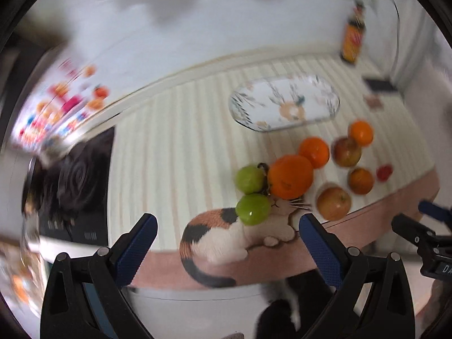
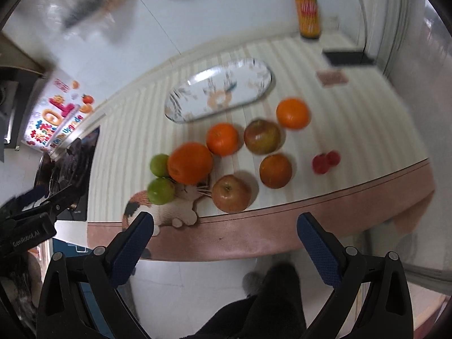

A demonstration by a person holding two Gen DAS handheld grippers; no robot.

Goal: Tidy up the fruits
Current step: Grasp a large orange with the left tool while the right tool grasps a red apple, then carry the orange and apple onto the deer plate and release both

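Fruit lies loose on a striped tablecloth (image 2: pixel 353 118): several oranges, the largest (image 1: pixel 291 176) (image 2: pixel 190 163) beside two green apples (image 1: pixel 252 208) (image 2: pixel 160 190), two red-brown apples (image 2: pixel 231 193) (image 2: pixel 262 136), and small red fruits (image 2: pixel 325 161). An oval patterned plate (image 1: pixel 285 102) (image 2: pixel 219 93) lies empty behind them. My left gripper (image 1: pixel 227 230) is open and empty, held off the table's front edge before the green apples. My right gripper (image 2: pixel 224 228) is open and empty, before the near apple.
A dark sauce bottle (image 2: pixel 307 14) stands at the back near the wall. A black flat object (image 2: pixel 349 56) and a small card (image 2: pixel 332 78) lie at the back right. A cat picture (image 1: pixel 226 234) marks the cloth's front edge. A black stove (image 1: pixel 76 186) is left.
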